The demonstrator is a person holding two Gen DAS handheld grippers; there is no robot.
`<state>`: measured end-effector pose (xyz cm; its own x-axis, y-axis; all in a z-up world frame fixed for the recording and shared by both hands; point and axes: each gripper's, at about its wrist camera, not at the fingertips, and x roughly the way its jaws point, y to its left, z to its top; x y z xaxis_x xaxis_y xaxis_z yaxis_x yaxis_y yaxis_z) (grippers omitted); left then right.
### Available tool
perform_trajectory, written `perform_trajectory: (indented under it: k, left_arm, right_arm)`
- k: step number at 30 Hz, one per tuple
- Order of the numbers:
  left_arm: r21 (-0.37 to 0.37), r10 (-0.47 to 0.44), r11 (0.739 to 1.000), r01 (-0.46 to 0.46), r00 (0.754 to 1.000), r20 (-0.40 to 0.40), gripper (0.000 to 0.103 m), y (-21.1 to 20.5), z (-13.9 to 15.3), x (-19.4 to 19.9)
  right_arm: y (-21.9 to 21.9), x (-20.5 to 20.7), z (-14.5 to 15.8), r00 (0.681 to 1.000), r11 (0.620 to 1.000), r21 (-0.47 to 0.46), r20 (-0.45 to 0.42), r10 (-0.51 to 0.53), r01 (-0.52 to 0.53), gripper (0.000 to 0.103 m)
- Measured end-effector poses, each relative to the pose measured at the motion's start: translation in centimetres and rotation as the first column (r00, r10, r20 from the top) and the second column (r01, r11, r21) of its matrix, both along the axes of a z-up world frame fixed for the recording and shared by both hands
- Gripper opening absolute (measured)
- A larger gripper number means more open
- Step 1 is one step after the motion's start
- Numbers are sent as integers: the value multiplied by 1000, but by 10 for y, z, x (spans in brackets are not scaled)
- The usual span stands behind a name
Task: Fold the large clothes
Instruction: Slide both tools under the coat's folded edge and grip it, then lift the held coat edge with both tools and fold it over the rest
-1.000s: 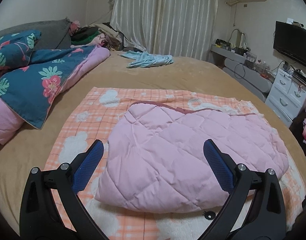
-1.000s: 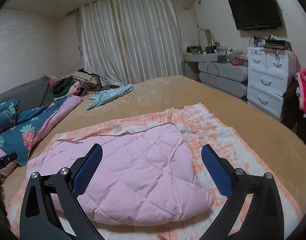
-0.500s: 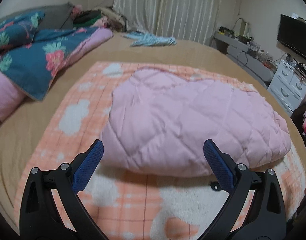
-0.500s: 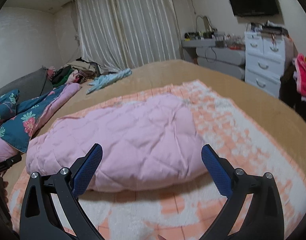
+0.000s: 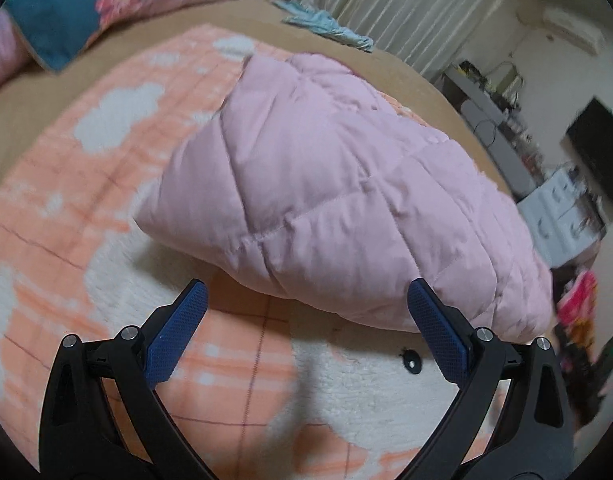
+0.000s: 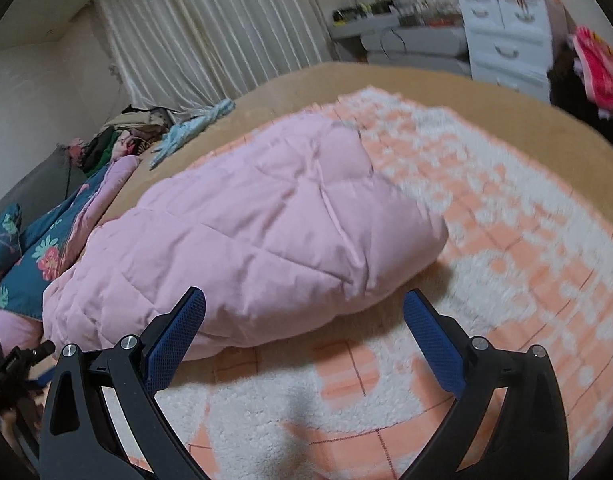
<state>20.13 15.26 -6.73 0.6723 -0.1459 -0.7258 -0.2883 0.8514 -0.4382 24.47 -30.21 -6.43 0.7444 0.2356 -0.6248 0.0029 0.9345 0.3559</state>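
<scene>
A pink quilted padded garment (image 5: 338,184) lies folded in a thick bundle on an orange-and-white checked fleece blanket (image 5: 86,184) spread on the bed. It also shows in the right wrist view (image 6: 266,224), on the same blanket (image 6: 506,216). My left gripper (image 5: 306,300) is open and empty, low over the blanket, with its fingertips at the garment's near edge. My right gripper (image 6: 304,306) is open and empty too, its left fingertip (image 6: 186,312) against the garment's near edge.
A teal floral quilt (image 5: 90,4) lies bunched at the left of the bed. A light blue garment (image 5: 326,28) lies near the curtains. White drawers (image 6: 506,24) and a dark TV (image 5: 598,148) stand beyond the bed's right side. A small black object (image 5: 411,360) lies on the blanket.
Both grippers have dropped low and moved forward to the garment's near edge. Both stay open. The garment has not moved.
</scene>
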Motion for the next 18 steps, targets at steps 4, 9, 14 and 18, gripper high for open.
perform_trajectory:
  k: [4,9,14,18]
  left_arm:
    - [-127,30,991,-31,999,-11,94,10,-16,7]
    - [-210,64,976,-63,998,0,94,19,-23,19]
    - [-282,79,956,-77,997,-4,94,24,-30,31]
    - [-316,86,945,-85,996,-10,95,26,-35,42]
  right_arm:
    - [-3,11,-16,998,998,56,-66,-16,20,99]
    - [-5,24,-29,993,992,121,-111,-27,40,99]
    - [-10,44,-38,991,975,214,-129,-29,57,99]
    - [-13,59,-46,988,961,270,-151,-14,55,99]
